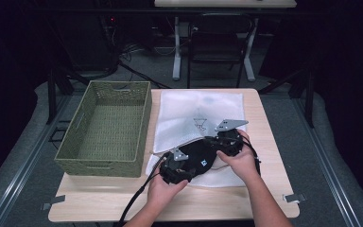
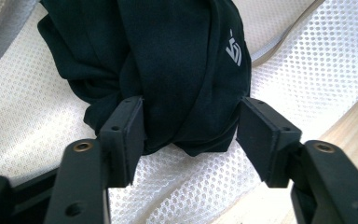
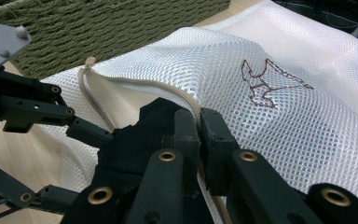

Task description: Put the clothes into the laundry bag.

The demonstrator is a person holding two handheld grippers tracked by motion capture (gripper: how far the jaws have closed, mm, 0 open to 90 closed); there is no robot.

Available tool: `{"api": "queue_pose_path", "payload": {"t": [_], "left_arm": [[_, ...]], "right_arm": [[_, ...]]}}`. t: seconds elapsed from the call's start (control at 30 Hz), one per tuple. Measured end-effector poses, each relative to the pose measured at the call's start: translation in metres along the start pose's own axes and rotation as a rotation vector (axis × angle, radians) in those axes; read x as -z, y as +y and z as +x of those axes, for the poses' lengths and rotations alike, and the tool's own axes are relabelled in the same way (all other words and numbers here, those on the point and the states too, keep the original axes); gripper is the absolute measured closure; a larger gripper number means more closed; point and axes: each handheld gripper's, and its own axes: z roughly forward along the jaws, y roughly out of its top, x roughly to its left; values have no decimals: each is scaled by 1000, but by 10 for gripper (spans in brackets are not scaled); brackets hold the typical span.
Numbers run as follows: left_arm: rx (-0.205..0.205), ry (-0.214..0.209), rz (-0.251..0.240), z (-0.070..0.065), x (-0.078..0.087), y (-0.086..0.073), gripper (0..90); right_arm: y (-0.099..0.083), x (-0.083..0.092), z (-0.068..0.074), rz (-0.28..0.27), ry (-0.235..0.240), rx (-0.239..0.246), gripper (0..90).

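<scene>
Left gripper (image 2: 191, 126): jaws part-way apart, clamped on either side of a bunched black garment (image 2: 168, 60); both pads press the cloth, which bulges between them. A small pale logo (image 2: 233, 52) shows on the garment's upper right in the left gripper view.

Right gripper (image 3: 199, 135): jaws drawn together, pinching the beige zipper edge (image 3: 158, 88) of a white mesh bag (image 3: 270, 121). The edge runs up from between the pads and curves left to a beige pull end (image 3: 90, 61). A brown embroidered figure (image 3: 265, 84) marks the mesh just beyond the jaws.

High view: the left gripper (image 1: 177, 168) and right gripper (image 1: 229, 142) stand at opposite ends of the garment (image 1: 198, 158), which lies at the bag's near edge, partly on the mesh. The bag (image 1: 189, 113) lies flat on a wooden table (image 1: 274, 189). A green woven basket (image 1: 82, 156) stands just beside the bag on the left, with nothing visible inside.
</scene>
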Motion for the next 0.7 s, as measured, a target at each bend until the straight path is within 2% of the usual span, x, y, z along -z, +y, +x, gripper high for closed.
{"api": "queue_pose_path", "payload": {"t": [0.1, 0.27, 0.37, 0.47, 0.7], "left_arm": [[-1, 0, 2, 0, 0, -1, 448], [12, 8, 8, 3, -2, -2, 533], [4, 28, 9, 3, -4, -3, 610], [5, 30, 9, 4, -4, -2, 664], [-6, 33, 4, 4, -4, 0, 746]], "right_arm": [[0, 0, 0, -1, -1, 0, 861], [0, 0, 1, 0, 0, 0, 861], [0, -1, 1, 1, 0, 0, 862], [0, -1, 1, 2, 0, 1, 862], [0, -1, 1, 2, 0, 2, 861]]}}
